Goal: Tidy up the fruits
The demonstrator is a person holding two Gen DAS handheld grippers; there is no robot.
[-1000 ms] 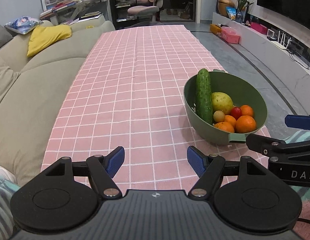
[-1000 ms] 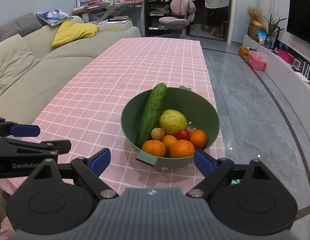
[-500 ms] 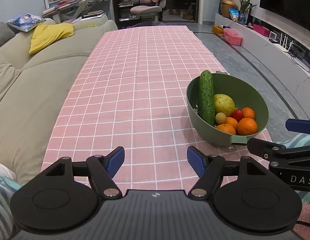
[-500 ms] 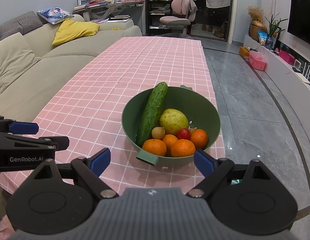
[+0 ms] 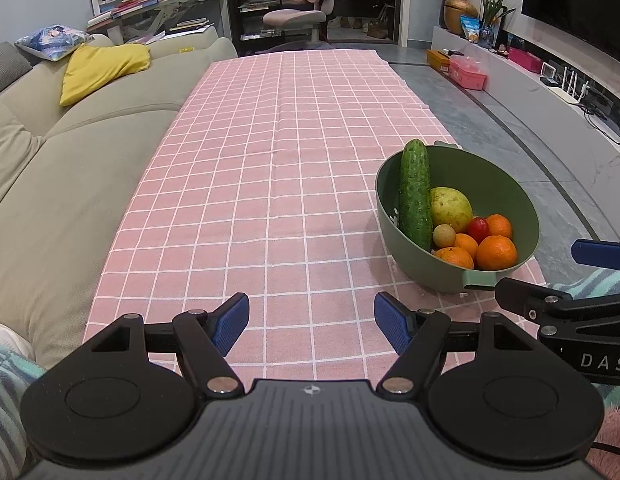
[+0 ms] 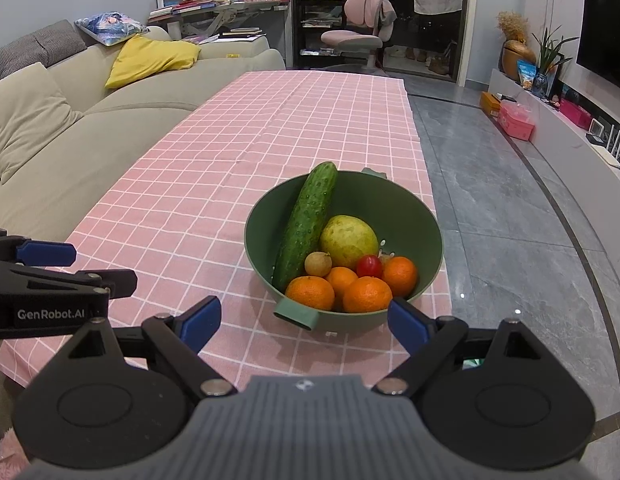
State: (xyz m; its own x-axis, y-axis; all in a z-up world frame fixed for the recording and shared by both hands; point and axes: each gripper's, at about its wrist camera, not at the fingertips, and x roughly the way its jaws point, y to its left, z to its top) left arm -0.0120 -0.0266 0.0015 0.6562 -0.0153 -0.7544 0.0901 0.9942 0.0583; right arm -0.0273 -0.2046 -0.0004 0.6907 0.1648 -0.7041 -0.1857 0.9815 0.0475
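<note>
Both grippers stand wide and empty: left gripper over bare pink-checked surface, right gripper just before the green bowl, which holds cucumber, pear and tangerines. Scene fits fruit gathered or awaiting removal.

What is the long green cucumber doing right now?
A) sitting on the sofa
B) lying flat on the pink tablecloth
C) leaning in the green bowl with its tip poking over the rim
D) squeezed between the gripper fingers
C: the cucumber stands slanted inside the green bowl, its top end above the rim, its lower end down beside the oranges; both grippers are open and hold nothing.
</note>
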